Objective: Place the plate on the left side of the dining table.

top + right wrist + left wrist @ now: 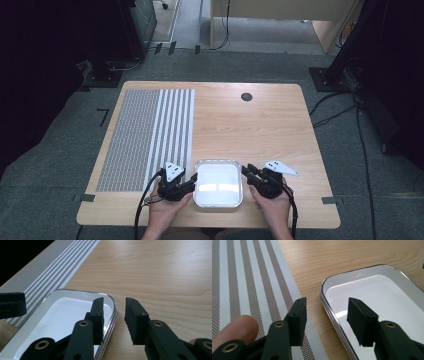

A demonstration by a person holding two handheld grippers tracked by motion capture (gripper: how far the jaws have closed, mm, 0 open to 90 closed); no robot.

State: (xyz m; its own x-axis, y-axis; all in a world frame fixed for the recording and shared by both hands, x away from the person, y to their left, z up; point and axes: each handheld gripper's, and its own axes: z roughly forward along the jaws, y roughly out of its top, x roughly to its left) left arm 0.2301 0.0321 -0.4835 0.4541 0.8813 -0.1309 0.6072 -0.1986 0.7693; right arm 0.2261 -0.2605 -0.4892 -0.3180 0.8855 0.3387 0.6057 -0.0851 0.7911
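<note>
High view puts the white tray [218,184], a shallow rounded-corner dish with a shiny metal rim, at the lower middle of the frame, flat on the pale wooden desk [250,130] close to its near edge. The left tongs [190,180] sit at the tray's left side and the right tongs [246,172] at its right side, each held by a hand coming up from the bottom edge. In the left gripper view the left tongs [326,320] straddle the tray's [372,287] rim, one jaw over the mat side and one over the white inside, with a gap on both sides of the rim, so they are parted and press on nothing. In the right gripper view the right tongs [113,320] likewise straddle the rim of the tray [62,312], jaws apart and clear of the metal. Left of the tray lies a woven placemat [145,135], fine grey mesh on its left half and white stripes on its right. A small dark round grommet [246,96] sits in the desk near its far edge. Grey carpet [65,165] surrounds the desk, with cables [350,115] trailing at the right and dark equipment in both upper corners.
</note>
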